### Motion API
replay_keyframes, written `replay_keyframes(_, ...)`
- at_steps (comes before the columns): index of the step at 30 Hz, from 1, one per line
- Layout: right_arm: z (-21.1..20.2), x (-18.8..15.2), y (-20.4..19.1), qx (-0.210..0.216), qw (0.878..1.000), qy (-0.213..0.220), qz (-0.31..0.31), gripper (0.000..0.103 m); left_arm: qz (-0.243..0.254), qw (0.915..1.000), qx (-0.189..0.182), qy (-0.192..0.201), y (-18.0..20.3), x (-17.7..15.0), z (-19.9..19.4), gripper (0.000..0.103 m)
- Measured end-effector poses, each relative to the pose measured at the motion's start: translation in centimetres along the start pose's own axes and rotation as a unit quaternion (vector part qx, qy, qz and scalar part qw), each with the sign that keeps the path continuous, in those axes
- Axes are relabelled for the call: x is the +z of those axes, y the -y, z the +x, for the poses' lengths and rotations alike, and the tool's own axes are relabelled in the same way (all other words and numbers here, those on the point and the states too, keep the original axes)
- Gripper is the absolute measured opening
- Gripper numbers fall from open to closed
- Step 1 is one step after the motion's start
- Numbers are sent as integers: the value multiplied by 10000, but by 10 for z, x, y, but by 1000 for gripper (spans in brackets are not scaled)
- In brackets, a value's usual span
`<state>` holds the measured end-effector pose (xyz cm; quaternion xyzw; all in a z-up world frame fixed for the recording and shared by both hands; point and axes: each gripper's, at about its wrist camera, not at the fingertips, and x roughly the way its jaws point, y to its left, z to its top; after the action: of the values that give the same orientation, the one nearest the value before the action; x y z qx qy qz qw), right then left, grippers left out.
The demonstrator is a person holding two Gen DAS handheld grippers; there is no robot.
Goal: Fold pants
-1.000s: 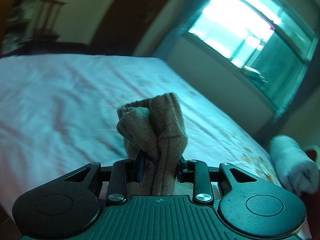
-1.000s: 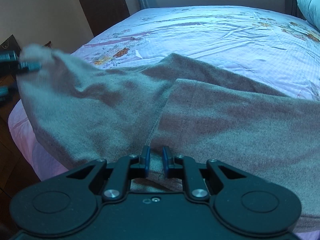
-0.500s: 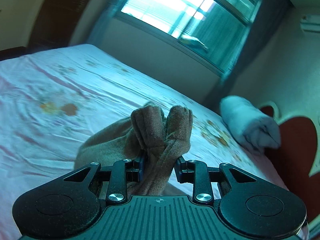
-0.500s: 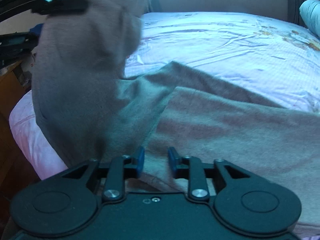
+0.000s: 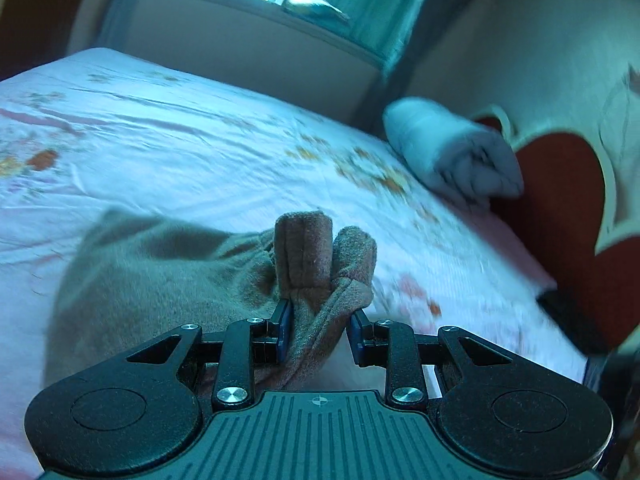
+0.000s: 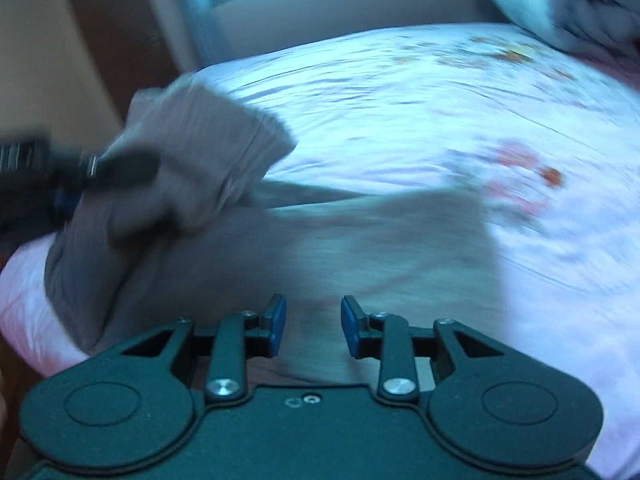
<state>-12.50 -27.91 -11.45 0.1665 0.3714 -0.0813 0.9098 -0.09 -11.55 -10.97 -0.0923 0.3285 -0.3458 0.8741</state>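
Mid-fold, left claw (image 5: pixel 318 330) clamps a bunched edge of brown pants (image 5: pixel 160 276) above the bed (image 5: pixel 180 140); right claw (image 6: pixel 313 326) opening, seemingly empty. Lay the edge squarely, then smooth.

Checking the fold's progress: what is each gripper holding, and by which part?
The left gripper clamps a bunched hem of the brown knit pants. The right gripper, jaws opening, holds nothing.

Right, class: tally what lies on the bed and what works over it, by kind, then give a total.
Pants: 1
Rolled blanket: 1
Tongs: 2, left and right
Total: 4
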Motion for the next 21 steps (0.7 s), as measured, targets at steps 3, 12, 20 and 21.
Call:
replay_keyframes(3, -9, 0, 24, -107, 9994, 79, 320, 24, 202, 9997, -8, -105, 17, -12, 11, 29)
replay_keyframes(12, -18, -3, 51, -358, 9981, 96, 492, 25, 968, 9928, -686, -140, 79, -17, 23, 19)
replay_keyframes(20, -25, 1, 67, 119, 9946, 195, 1010, 32, 214, 9995, -111, -182, 40, -7, 9, 19)
replay_keyframes(21, -24, 2, 68, 255, 9931, 177, 1132, 36, 113, 9998, 53, -132, 29, -2, 3, 19)
